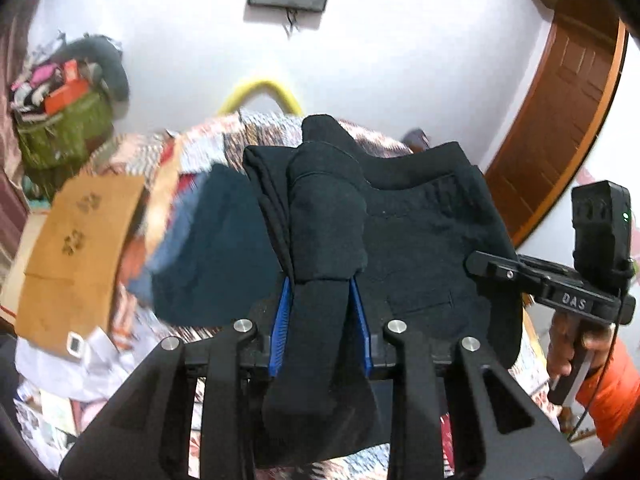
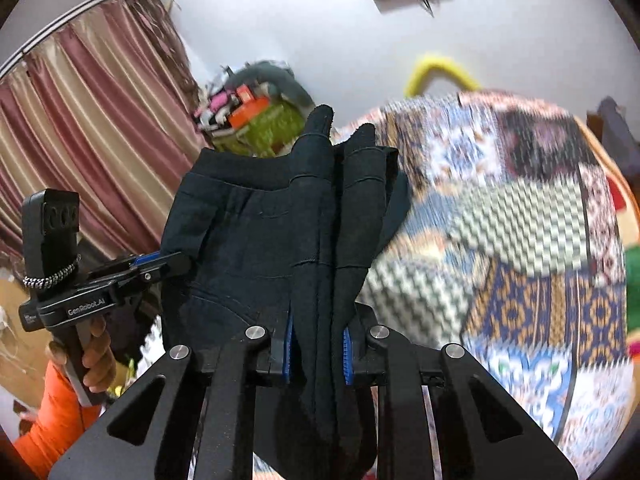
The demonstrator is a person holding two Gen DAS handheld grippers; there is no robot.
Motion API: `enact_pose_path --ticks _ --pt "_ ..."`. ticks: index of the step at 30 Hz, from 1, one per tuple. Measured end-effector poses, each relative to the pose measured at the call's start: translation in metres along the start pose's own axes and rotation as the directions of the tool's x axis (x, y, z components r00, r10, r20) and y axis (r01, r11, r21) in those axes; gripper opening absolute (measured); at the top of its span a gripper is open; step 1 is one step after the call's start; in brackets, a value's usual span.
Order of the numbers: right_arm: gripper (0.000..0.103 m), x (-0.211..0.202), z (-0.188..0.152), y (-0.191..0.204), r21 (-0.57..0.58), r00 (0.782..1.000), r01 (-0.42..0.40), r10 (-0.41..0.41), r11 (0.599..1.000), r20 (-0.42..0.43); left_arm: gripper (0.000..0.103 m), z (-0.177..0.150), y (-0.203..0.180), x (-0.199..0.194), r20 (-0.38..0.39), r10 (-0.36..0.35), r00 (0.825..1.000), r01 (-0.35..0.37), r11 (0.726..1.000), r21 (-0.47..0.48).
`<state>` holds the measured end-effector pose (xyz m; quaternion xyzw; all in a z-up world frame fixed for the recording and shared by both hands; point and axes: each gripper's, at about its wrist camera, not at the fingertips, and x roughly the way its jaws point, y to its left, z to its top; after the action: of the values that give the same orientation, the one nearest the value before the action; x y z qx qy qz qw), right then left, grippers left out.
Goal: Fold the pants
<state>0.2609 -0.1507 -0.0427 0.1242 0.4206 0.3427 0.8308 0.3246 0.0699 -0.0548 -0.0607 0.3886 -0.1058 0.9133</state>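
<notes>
The black pants hang in the air between my two grippers, above the patterned bedspread. My left gripper is shut on a bunched fold of the pants, with cloth spilling over its blue pads. My right gripper is shut on another bunched edge of the same pants. The right gripper also shows in the left wrist view at the pants' right side. The left gripper shows in the right wrist view at their left side.
A brown cardboard box lies on the bed at left, with dark blue clothes beside it. A green basket of laundry stands by the wall. Curtains hang at left and a wooden door is at right.
</notes>
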Motion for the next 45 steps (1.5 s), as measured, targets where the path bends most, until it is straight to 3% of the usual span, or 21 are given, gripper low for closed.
enact_pose_path --ticks 5,6,11,17,24,28,30,32,37,41,45 --pt "0.016 0.018 0.026 0.012 -0.034 0.999 0.027 -0.025 0.999 0.04 0.029 0.027 0.03 0.008 0.036 0.031 0.999 -0.03 0.999 -0.019" --pt "0.016 0.022 0.03 0.014 -0.04 0.996 0.019 -0.015 0.999 0.084 0.029 0.031 0.039 0.014 0.042 0.04 0.998 -0.039 0.999 -0.027" --pt "0.016 0.061 0.047 0.015 -0.031 0.997 0.022 -0.019 0.999 0.08 0.029 0.039 0.078 0.046 0.03 0.056 0.998 -0.054 0.996 -0.064" --pt "0.016 0.126 0.057 0.008 -0.036 0.998 0.064 -0.064 0.997 0.018 0.029 0.042 0.126 0.122 -0.051 0.095 0.994 -0.1 0.988 -0.114" --pt "0.016 0.21 0.053 -0.028 -0.009 0.99 0.121 -0.122 0.993 -0.065 0.029 0.019 0.17 0.22 -0.154 0.147 0.977 -0.173 0.969 -0.174" --pt "0.016 0.247 0.04 -0.044 -0.011 0.979 0.176 -0.177 0.984 -0.105 0.026 0.004 0.199 0.256 -0.192 0.114 0.975 -0.165 0.946 -0.279" --pt "0.017 0.258 0.036 -0.056 -0.023 0.963 0.24 -0.241 0.971 -0.121 0.031 -0.006 0.214 0.269 -0.222 0.059 0.973 -0.135 0.929 -0.344" --pt "0.023 0.262 0.034 -0.062 -0.031 0.952 0.26 -0.262 0.965 -0.156 0.041 -0.007 0.214 0.261 -0.204 0.052 0.978 -0.123 0.927 -0.354" --pt "0.027 0.243 0.029 -0.056 -0.108 0.937 0.274 -0.29 0.956 -0.192 0.041 -0.008 0.198 0.229 -0.215 0.13 0.968 -0.187 0.943 -0.275" --pt "0.027 0.203 0.023 -0.037 -0.136 0.954 0.249 -0.267 0.959 -0.134 0.041 -0.004 0.175 0.173 -0.15 0.154 0.977 -0.185 0.957 -0.222" --pt "0.027 0.139 0.023 -0.001 -0.167 0.977 0.207 -0.213 0.964 -0.02 0.041 0.003 0.141 0.101 -0.05 0.176 0.983 -0.182 0.97 -0.162"
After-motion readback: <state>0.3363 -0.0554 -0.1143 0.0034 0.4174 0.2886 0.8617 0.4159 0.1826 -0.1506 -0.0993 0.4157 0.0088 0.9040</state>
